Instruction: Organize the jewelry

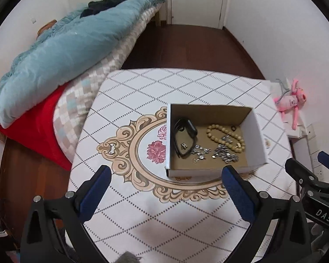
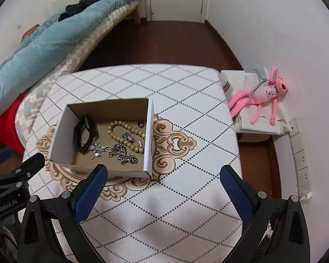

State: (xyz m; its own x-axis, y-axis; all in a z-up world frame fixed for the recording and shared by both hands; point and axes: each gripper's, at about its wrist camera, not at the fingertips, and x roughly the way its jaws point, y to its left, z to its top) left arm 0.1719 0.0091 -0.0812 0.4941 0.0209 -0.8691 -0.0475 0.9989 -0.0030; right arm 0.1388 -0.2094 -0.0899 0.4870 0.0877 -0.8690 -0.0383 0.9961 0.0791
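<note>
Both hand-held grippers, left (image 1: 166, 175) and right (image 2: 163, 174), spread wide, empty; jewelry box (image 1: 260, 135) just ahead.

1. Box (image 2: 148, 131): cardboard, white matt outside, raw brown inside
2. Bead bracelet (image 2: 120, 135): pale yellowish beads, dull sheen, material unclear
3. Chains (image 2: 122, 155): silvery metal, bright glinting links
4. Black band (image 2: 85, 133): smooth, slightly glossy, looks like rubber or plastic
5. Desk (image 2: 186, 197) cover: smooth white sheet printed with dotted diamonds and ornate tan scrollwork, faint sheen
6. Left tool (image 1: 166, 175) and right tool (image 2: 164, 175): black matt plastic arms, metal rivets, blue textured pads (image 2: 90, 195)
7. Quilt (image 1: 61, 50): teal cloth, soft, puckered
8. Floor (image 1: 186, 48): dark reddish wood, polished
9. Plush toy (image 2: 263, 94): pink fuzzy fabric
</note>
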